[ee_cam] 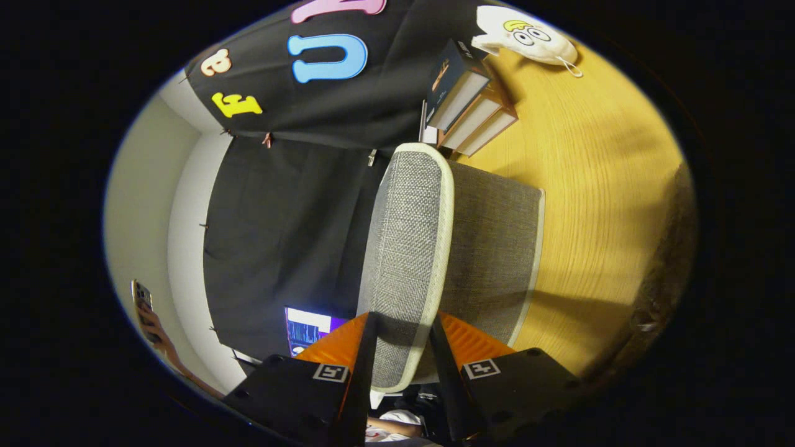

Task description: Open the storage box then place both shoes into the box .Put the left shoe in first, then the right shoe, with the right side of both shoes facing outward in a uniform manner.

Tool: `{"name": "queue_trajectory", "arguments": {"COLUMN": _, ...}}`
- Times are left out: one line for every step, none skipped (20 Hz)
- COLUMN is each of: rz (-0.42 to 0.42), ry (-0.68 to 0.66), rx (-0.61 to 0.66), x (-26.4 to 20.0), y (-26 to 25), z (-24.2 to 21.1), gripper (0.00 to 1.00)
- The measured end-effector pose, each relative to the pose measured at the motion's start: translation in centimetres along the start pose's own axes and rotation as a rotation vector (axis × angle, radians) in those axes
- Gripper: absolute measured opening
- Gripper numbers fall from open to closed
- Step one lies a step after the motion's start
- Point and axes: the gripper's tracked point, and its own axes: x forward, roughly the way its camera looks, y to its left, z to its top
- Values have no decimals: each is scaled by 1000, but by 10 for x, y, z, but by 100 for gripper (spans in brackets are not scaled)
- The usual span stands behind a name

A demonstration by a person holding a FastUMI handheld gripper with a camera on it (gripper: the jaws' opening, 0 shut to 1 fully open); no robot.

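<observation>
Gripper view, rolled sideways, shows a wooden counter [596,186] against the booth's black cloth wall [279,217], with books [466,105] and a white toy [528,34] beyond the grey box [490,248], whose raised lid [407,248] the gripper [402,338] clamps between both fingers.

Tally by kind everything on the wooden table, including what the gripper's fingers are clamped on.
Storage box, its lid pinched between the fingers of the gripper: 1
Books, stacked beyond the box: 3
Plush toy beside the books: 1
Total: 5
</observation>
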Motion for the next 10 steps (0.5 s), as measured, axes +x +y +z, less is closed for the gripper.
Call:
{"name": "queue_trajectory", "arguments": {"rz": 9, "ry": 4, "rx": 22, "x": 0, "y": -2, "z": 0, "gripper": 52}}
{"name": "queue_trajectory", "arguments": {"rz": 16, "ry": -2, "rx": 46, "x": -5, "y": -1, "z": -1, "gripper": 49}}
{"name": "queue_trajectory", "arguments": {"rz": 35, "ry": -11, "rx": 79, "x": -11, "y": 0, "z": 2, "gripper": 42}}
{"name": "queue_trajectory", "arguments": {"rz": 56, "ry": -23, "rx": 87, "x": -13, "y": 4, "z": 1, "gripper": 32}}
{"name": "queue_trajectory", "arguments": {"rz": 75, "ry": -40, "rx": 79, "x": -17, "y": 9, "z": 5, "gripper": 22}}
{"name": "queue_trajectory", "arguments": {"rz": 92, "ry": -52, "rx": 49, "x": -21, "y": 16, "z": 5, "gripper": 13}}
{"name": "queue_trajectory", "arguments": {"rz": 87, "ry": -67, "rx": 9, "x": -21, "y": 19, "z": 8, "gripper": 11}}
{"name": "queue_trajectory", "arguments": {"rz": 82, "ry": -79, "rx": -8, "x": -22, "y": 23, "z": 9, "gripper": 8}}
{"name": "queue_trajectory", "arguments": {"rz": 76, "ry": -92, "rx": -16, "x": -21, "y": 28, "z": 12, "gripper": 8}}
{"name": "queue_trajectory", "arguments": {"rz": 71, "ry": -109, "rx": -28, "x": -21, "y": 36, "z": 14, "gripper": 8}}
